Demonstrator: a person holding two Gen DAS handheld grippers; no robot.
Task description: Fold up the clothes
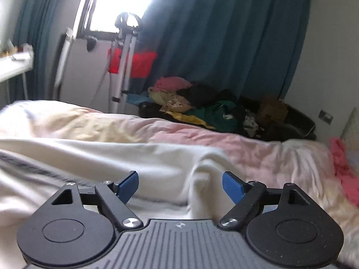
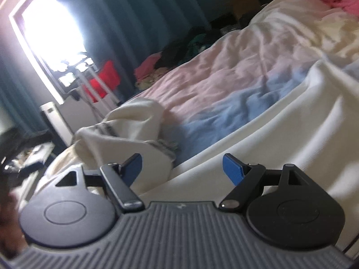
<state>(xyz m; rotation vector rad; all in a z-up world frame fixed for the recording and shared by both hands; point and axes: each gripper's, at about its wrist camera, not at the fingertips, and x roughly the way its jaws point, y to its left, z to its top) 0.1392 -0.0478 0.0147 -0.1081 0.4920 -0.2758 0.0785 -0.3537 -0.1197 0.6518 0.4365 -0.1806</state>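
A cream-white garment (image 1: 139,159) lies rumpled across the near part of the bed, with a raised fold (image 1: 208,163) just ahead of my left gripper (image 1: 180,185). The left gripper is open, its blue pads apart, low over the cloth and holding nothing. In the right wrist view the same garment (image 2: 280,130) runs along the right, and a bunched part with grey striped trim (image 2: 125,130) lies to the left. My right gripper (image 2: 182,169) is open and empty just above the garment's edge.
The bed has a pink, yellow and blue duvet (image 1: 258,152). A pink cloth (image 1: 343,170) lies at its right edge. A pile of mixed clothes (image 1: 202,103) sits beyond the bed. A silver stand with a red item (image 1: 128,62) is by the window and teal curtains (image 1: 224,33).
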